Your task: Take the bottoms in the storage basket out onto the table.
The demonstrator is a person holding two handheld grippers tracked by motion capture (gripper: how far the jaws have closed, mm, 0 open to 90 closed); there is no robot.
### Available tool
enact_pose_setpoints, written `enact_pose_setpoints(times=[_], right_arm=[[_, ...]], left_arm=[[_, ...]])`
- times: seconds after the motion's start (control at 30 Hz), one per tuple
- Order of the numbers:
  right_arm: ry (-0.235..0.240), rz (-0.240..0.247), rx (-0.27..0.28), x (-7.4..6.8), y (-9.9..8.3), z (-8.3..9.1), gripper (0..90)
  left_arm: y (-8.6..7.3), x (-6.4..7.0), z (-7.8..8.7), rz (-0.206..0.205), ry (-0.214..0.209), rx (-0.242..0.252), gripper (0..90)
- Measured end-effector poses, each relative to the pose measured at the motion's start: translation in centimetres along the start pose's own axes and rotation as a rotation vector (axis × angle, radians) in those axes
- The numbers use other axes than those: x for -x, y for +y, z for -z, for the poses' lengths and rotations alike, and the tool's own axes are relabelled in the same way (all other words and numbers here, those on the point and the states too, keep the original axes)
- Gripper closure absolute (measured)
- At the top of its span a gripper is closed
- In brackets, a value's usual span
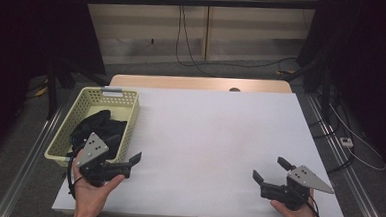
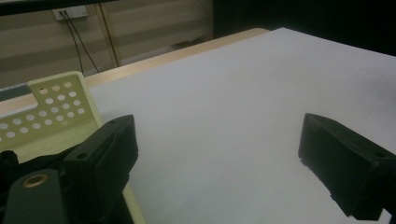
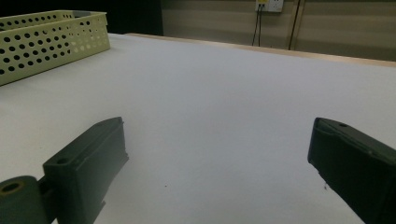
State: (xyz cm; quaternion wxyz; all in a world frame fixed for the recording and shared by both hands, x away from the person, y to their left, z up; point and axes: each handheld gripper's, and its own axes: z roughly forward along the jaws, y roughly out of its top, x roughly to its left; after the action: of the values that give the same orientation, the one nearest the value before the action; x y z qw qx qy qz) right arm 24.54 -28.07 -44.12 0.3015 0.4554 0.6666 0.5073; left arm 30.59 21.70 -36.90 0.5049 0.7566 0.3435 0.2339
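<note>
Both grippers idle over the white counter (image 1: 204, 139), left gripper (image 1: 128, 164) and right gripper (image 1: 270, 171) with fingers spread, empty; dark cloth (image 1: 100, 126) lies in yellow basket (image 1: 130, 115) at left, likely next reach is the left's.

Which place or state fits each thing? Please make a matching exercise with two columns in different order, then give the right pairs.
Things:
1. basket
2. dark cloth
3. left tool
4. right tool

Places or states:
A. open, at the near right of the table
B. lying inside the basket
C. pale yellow-green, perforated, at the left edge of the table
D. open, just beside the near end of the basket

Pairs: 1-C, 2-B, 3-D, 4-A
</note>
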Motion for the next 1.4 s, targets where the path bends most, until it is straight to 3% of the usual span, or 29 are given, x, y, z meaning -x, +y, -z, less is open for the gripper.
enact_pose_setpoints(times=[0.2, 0.4, 0.73, 1.17, 1.4], right_arm=[[0.001, 0.001, -0.002, 0.0, 0.0, 0.0, 4.5], [0.001, 0.006, -0.003, 0.0, 0.0, -0.1, 4.5], [0.002, 0.002, -0.005, 0.0, -0.1, -0.1, 4.5], [0.002, 0.002, -0.005, 0.0, 0.0, -0.1, 4.5], [0.004, 0.001, -0.006, 0.0, -0.1, -0.1, 4.5]], left_arm=[[0.3, -0.8, 0.2, -0.011, 0.008, -0.013, 11.0], [1.0, -2.0, 0.5, 0.024, 0.038, -0.031, 9.6], [1.6, -3.0, 0.7, 0.035, 0.059, -0.029, 9.3], [2.8, -4.5, 0.3, 0.027, 0.107, -0.067, 9.1], [3.1, -5.2, 0.0, 0.060, 0.114, -0.063, 9.1]])
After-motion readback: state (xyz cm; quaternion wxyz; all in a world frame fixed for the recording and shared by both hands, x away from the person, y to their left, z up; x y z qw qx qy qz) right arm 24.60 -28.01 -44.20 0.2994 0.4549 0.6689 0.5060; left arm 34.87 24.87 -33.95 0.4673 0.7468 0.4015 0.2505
